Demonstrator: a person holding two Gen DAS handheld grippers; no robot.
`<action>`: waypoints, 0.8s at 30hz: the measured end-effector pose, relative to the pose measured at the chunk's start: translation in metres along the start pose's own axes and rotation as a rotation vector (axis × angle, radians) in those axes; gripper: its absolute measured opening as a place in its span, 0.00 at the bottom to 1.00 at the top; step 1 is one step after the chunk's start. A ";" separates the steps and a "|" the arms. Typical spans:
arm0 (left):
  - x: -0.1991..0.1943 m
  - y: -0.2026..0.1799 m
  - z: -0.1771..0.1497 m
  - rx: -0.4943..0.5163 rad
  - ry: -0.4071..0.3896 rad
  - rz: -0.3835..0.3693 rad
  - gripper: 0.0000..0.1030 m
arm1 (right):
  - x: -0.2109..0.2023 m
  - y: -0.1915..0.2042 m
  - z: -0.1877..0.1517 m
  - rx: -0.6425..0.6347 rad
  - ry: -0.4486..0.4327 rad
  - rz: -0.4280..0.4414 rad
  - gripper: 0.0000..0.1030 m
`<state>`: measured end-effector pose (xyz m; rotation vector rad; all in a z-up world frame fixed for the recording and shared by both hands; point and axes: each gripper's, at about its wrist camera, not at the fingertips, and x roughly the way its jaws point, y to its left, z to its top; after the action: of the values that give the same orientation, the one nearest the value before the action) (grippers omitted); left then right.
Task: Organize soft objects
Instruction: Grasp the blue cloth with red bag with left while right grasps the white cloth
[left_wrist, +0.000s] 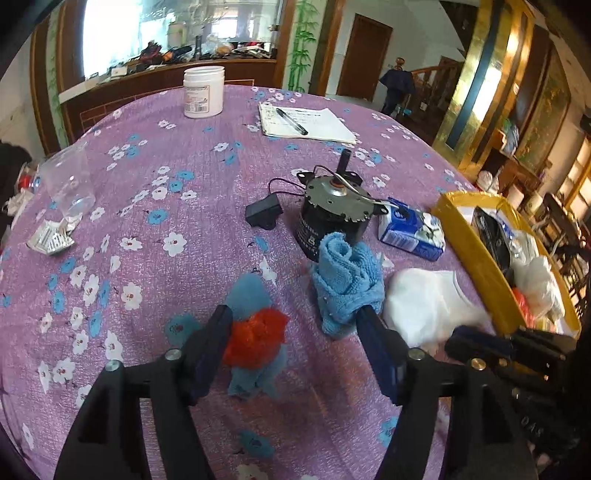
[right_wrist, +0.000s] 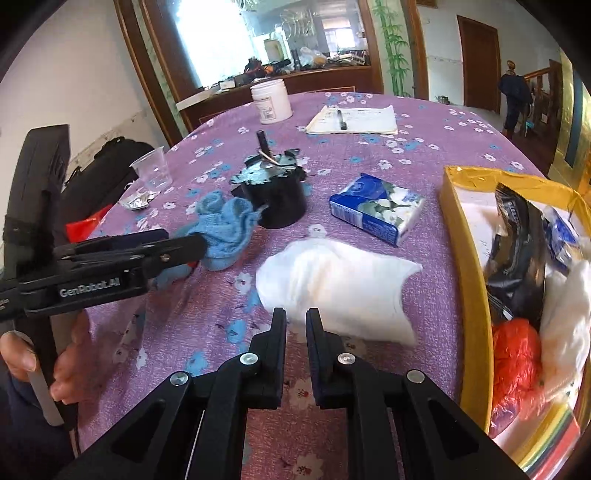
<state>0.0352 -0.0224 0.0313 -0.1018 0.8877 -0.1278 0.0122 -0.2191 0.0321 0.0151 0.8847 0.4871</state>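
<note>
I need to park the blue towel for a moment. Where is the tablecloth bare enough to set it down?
The widest bare cloth lies between the clear plastic cup, the white jar and the motor. It is crowded on the other side, where the motor, blue towel, tissue pack, white cloth and yellow box cluster.

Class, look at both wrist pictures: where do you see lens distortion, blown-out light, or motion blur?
Left wrist view: the fisheye bows the table edge, the window is blown out white, and the right gripper is smeared. Right wrist view: dark corners, the same bright window, and the white cloth looks soft-edged near the jaws.
</note>
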 end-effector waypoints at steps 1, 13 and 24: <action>-0.001 0.001 -0.001 0.000 -0.004 0.009 0.61 | 0.001 -0.002 -0.001 0.011 0.009 0.011 0.12; 0.003 0.016 -0.002 -0.044 0.032 0.002 0.75 | 0.000 -0.006 0.000 0.034 0.020 0.010 0.13; 0.002 0.006 -0.008 0.051 0.049 0.093 0.69 | 0.015 0.002 0.032 0.035 0.022 -0.095 0.88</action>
<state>0.0310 -0.0167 0.0242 -0.0100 0.9356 -0.0662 0.0436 -0.2054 0.0415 -0.0004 0.9115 0.3834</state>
